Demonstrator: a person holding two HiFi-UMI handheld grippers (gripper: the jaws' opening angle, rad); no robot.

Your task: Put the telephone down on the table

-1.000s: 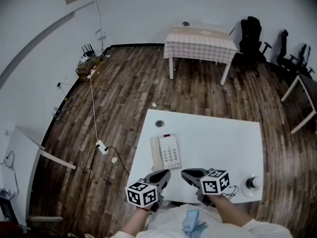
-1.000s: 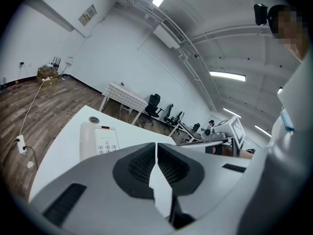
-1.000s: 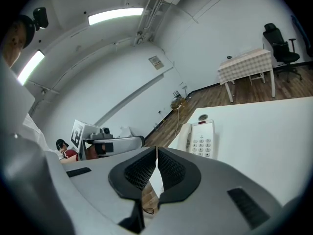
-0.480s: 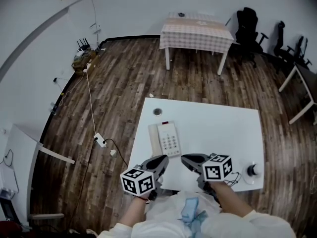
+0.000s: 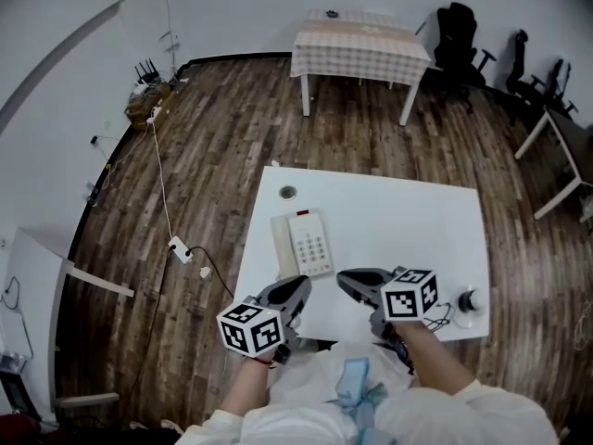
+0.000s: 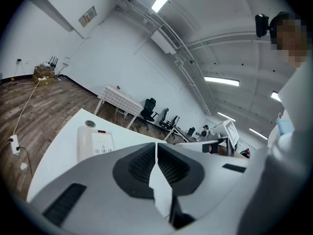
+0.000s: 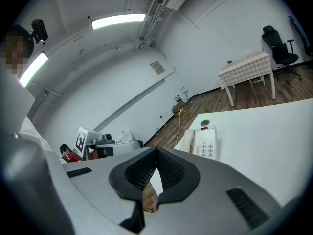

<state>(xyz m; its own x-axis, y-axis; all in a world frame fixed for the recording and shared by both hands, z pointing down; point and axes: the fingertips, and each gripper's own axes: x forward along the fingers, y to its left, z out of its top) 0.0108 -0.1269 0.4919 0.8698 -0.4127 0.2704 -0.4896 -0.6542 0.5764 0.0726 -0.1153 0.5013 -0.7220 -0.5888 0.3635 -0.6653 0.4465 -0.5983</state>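
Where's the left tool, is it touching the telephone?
Apart. The left gripper view shows white table between the left tool and the telephone ahead.

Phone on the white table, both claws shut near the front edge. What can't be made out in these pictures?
- Telephone key labels: too small in the head view; its near end is hidden behind the left claw in the left gripper view.
- Round item beyond the phone: too small to identify.
- Dark-topped object at the right edge of the table: head view, too small to identify.
- Table's front edge: head view, partly covered by the right claw.
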